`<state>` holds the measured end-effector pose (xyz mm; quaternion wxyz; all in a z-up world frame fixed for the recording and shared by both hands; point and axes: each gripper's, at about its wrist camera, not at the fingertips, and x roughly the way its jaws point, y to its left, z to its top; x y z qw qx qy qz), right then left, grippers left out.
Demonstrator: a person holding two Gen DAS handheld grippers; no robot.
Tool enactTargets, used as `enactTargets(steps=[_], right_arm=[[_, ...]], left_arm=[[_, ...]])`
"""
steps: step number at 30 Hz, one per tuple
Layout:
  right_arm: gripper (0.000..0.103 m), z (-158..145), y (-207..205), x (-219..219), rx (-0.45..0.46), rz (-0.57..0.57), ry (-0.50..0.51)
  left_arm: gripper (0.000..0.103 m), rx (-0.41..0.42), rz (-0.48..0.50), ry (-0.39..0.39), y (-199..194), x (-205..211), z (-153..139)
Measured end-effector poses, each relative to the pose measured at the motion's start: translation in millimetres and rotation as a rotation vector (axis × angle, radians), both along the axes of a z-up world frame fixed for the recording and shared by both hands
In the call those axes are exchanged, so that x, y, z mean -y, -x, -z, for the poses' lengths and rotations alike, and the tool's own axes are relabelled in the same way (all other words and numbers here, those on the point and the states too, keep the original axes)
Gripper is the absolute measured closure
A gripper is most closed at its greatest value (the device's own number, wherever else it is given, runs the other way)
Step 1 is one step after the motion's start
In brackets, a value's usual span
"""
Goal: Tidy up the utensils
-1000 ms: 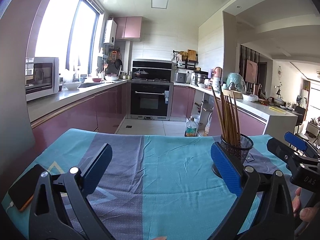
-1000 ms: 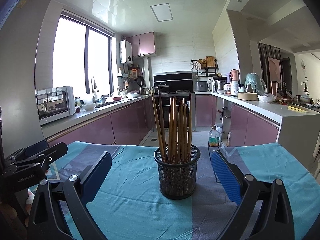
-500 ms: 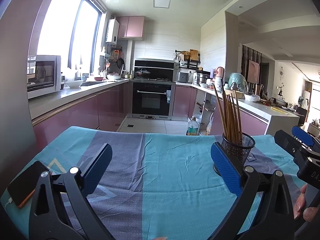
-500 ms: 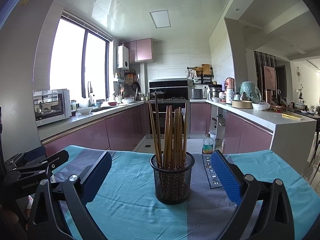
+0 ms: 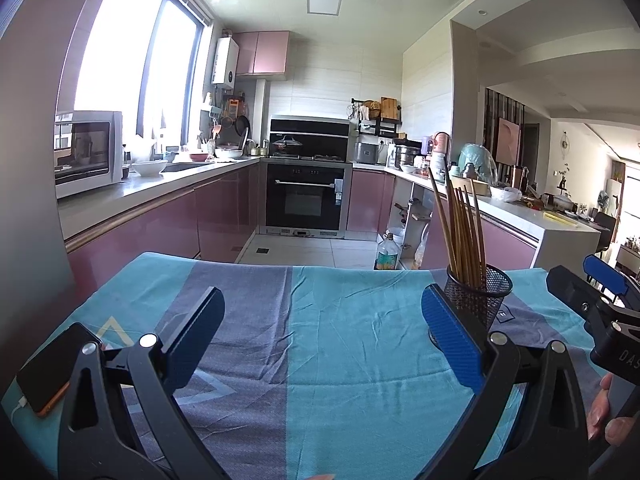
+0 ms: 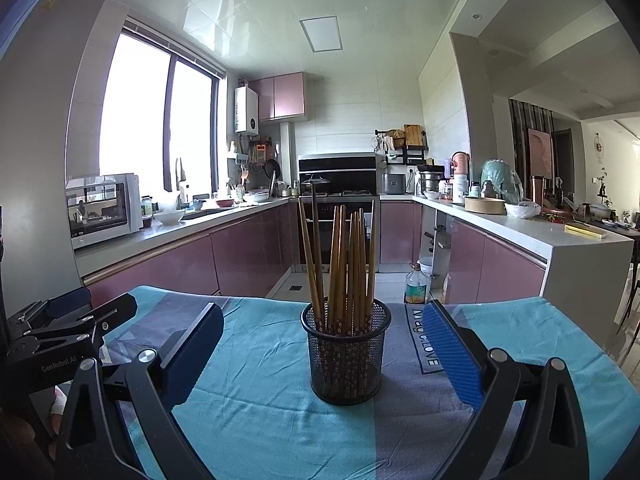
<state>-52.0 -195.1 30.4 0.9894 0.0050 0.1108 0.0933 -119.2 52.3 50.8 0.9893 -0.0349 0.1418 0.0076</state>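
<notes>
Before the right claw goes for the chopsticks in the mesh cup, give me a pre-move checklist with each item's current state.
1. Right claw open, nothing held: ok.
2. Left claw open, nothing held: ok.
3. Mesh cup upright on the tablecloth: ok.
4. Chopsticks standing in the cup, tops free: ok.
5. Cup centred ahead of the right claw: ok.
6. Phone at the table's left edge, clear of the cup: ok.

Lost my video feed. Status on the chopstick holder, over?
Left gripper and right gripper both open, empty. Chopsticks upright in black mesh holder on tablecloth, ahead of right gripper. Phone far left; path clear.
</notes>
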Motion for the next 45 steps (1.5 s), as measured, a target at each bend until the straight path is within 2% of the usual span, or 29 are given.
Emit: enactTargets(steps=[45], right_arm=[[0.007, 9.3, -2.2, 3.5, 0.021, 0.011, -0.009]], left_arm=[[0.006, 0.007, -0.002, -0.014, -5.1, 6.4, 6.9]])
